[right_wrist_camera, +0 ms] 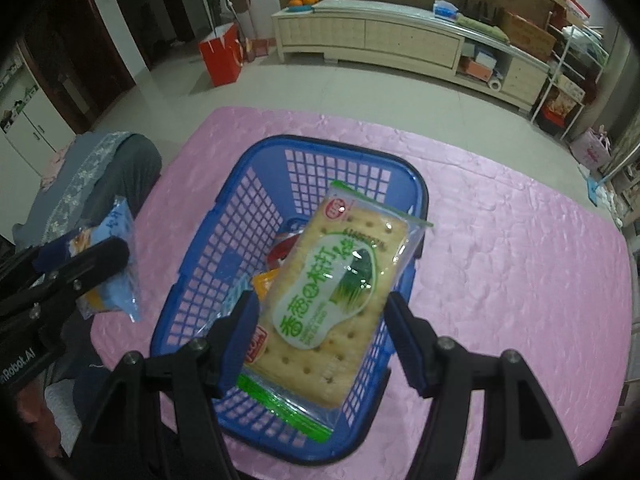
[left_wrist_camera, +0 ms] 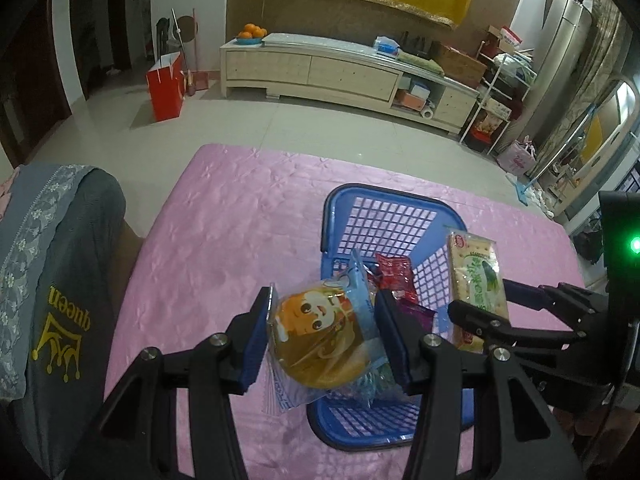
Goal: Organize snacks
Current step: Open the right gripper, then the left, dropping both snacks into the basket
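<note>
A home living room: long TV cabinet, oranges, tiled floor

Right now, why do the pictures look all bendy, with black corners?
Both wrist views use fisheye lenses: straight things like the TV cabinet curve, and corners go black. In the left view, a green light glares at the right edge. In the right view, the cracker packet wrapper shines.

My right hand-held gripper gripped the cracker pack above the blue basket on the pink table. Red and orange packets lay inside. Left hand-held gripper held a blue packet beside the basket.
</note>
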